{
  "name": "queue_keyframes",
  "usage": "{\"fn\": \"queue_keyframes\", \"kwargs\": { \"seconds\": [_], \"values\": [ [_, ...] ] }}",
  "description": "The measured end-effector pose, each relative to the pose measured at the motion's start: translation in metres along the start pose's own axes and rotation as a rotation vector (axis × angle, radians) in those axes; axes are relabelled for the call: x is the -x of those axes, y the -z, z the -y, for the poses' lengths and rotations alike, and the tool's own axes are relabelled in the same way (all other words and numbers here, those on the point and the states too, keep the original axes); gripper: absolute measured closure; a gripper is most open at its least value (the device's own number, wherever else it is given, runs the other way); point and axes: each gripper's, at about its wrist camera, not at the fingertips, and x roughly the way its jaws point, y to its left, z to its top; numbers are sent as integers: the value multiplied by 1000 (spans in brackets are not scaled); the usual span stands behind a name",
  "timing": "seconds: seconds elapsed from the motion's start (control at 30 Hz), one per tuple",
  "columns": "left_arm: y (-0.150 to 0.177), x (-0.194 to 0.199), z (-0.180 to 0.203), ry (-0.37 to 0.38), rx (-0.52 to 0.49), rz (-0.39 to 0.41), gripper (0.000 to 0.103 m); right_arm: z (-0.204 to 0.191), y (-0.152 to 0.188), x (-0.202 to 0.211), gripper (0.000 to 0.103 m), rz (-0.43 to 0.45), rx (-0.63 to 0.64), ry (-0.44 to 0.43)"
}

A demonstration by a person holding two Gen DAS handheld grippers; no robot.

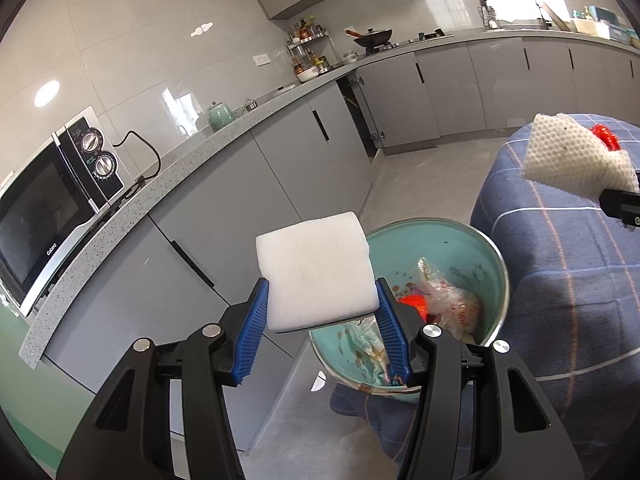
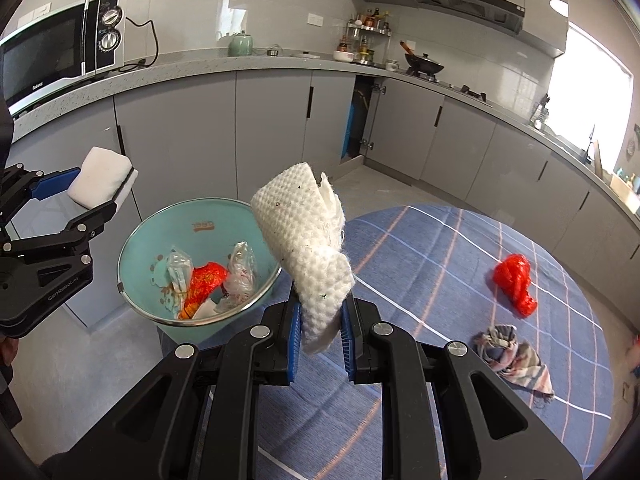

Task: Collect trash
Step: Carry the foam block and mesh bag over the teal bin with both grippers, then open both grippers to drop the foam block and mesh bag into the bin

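White sponge (image 1: 316, 268) clamped in left gripper (image 1: 320, 312), bin (image 1: 492, 256) at its 2 o'clock holding wrappers, waffled cloth (image 2: 304, 240) pinched in right gripper (image 2: 320, 336), bin at its 10 o'clock, red bag (image 2: 514, 284) at 3 o'clock on checked table (image 2: 440, 248)

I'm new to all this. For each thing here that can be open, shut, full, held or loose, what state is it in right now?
Left tool: shut on the white sponge block.
Right tool: shut on the crumpled paper towel.
Teal bin: open-topped, partly filled with wrappers.
Red plastic bag: loose on the checked tablecloth.
Checked rag: crumpled, loose on the tablecloth.
Cabinet door: ajar.
Microwave: door shut.
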Motion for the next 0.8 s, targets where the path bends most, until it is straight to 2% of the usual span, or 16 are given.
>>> {"fn": "queue_keyframes", "kwargs": {
  "seconds": [0.8],
  "values": [
    [4,-35,-22,-22,12,-34,50,-33,-21,-41,85,-26,55,-63]
  ]
}}
